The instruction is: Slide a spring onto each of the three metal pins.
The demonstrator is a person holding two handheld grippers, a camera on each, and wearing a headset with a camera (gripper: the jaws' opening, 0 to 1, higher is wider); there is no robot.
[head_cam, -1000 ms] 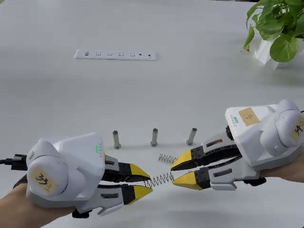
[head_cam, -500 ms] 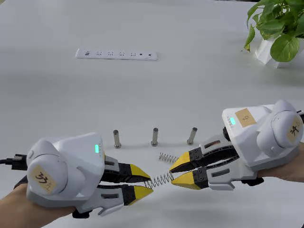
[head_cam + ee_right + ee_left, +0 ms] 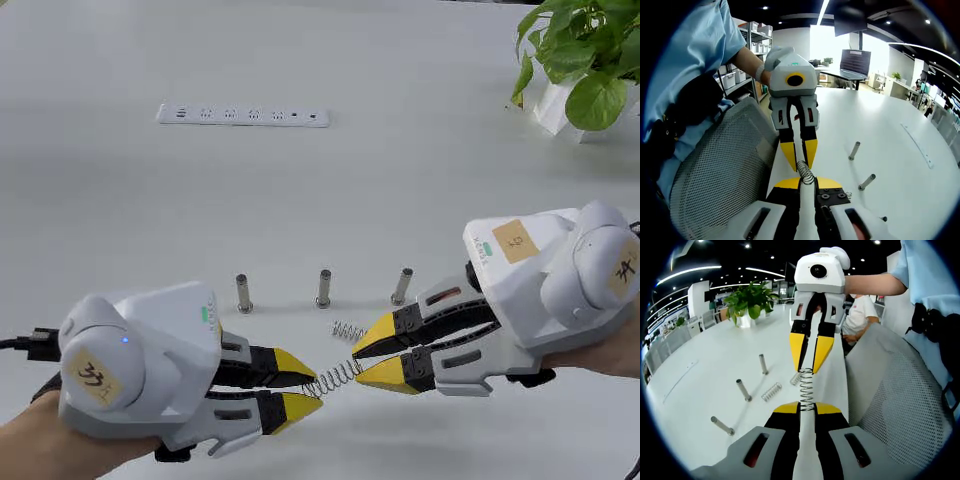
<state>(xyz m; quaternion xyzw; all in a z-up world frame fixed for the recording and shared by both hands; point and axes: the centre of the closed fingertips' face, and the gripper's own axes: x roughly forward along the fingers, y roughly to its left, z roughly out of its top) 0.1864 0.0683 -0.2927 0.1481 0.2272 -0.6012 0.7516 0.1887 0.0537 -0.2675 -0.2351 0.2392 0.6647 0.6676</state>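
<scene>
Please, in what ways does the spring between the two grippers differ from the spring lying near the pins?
The held spring is off the table, its ends in the left gripper and right gripper; the loose spring lies on the table, untouched. The held spring looks longer in the head view than the loose spring. Both are thin metal coils; neither sits on a pin.
</scene>
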